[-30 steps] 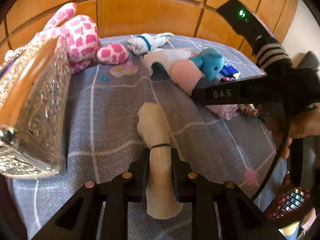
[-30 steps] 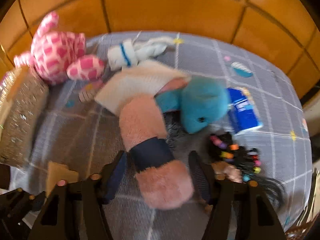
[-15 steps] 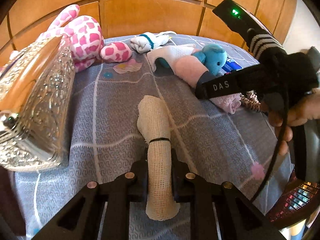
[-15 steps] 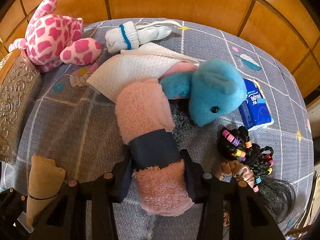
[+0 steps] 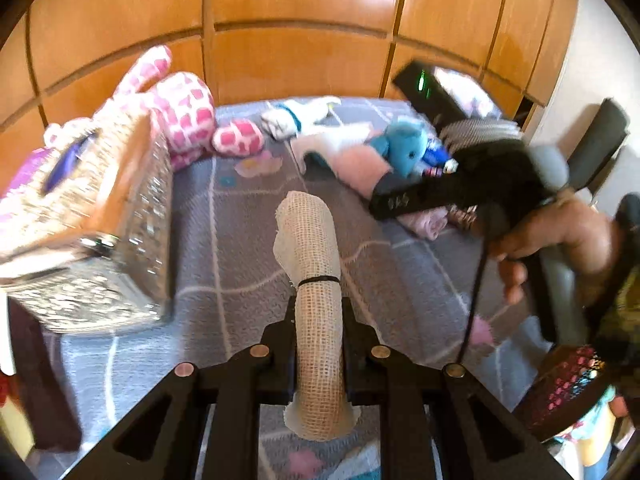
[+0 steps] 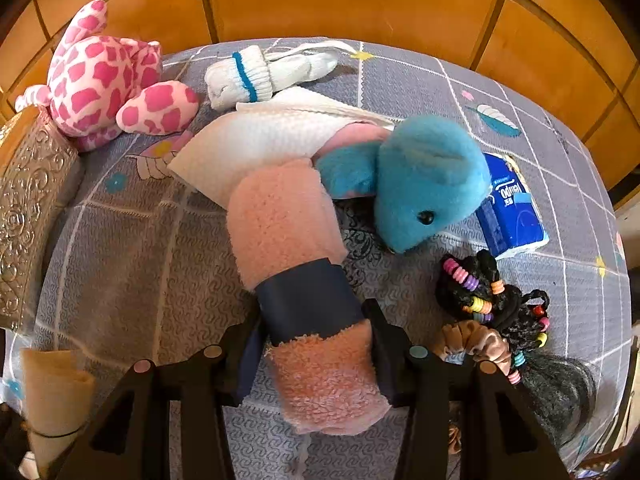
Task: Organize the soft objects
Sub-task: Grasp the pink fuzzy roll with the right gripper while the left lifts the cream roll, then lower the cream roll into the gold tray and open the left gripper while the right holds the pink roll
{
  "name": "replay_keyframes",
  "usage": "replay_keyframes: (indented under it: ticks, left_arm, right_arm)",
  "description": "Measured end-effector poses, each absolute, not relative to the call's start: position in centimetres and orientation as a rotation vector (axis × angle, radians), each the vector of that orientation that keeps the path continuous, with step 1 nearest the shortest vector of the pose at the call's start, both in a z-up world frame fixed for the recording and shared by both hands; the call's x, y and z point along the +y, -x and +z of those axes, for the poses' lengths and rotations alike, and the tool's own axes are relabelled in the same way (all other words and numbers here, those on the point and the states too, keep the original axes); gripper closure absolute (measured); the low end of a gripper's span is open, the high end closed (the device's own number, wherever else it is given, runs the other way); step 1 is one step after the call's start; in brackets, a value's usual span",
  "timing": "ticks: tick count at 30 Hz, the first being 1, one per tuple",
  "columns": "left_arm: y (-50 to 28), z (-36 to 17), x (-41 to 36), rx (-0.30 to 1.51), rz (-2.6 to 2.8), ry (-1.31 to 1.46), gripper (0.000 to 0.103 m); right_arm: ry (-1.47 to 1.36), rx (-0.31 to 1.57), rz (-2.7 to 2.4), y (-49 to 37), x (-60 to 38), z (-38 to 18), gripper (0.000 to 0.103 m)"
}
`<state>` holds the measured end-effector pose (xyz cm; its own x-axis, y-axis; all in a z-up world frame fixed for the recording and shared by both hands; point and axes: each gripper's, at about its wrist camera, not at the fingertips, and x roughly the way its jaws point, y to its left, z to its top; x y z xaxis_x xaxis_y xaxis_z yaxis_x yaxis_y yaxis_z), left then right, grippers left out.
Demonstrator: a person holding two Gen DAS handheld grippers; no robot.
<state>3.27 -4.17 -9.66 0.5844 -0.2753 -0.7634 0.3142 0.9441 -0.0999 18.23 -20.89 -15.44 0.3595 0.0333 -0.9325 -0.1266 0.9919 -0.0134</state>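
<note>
We see left tongs (image 5: 318, 344) clamping beige roll (image 5: 316, 312); right tongs (image 6: 316, 344) clamping pink roll (image 6: 304, 280) near blue plush (image 6: 424, 176).

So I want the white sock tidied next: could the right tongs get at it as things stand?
Probably not yet. The right tongs are shut on the pink fleece roll, so they are full. The white sock lies uncovered at the far edge, beyond the white cloth and blue plush.
</note>
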Motion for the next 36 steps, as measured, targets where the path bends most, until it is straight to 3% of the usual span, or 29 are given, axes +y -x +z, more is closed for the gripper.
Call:
replay_keyframes:
  ticks: [17,36]
  left_arm:
    - [-1.0,-2.1,3.4,0.735,-0.187,0.073,0.086]
    - [0.3,-2.8,18.0,0.719,0.208,0.212,0.086]
  right_arm:
    - [0.142,1.167,0.085,-16.4,-19.2,-15.1,0.056]
    - [0.176,1.152,0.083,-16.3,-18.9,-15.3,0.056]
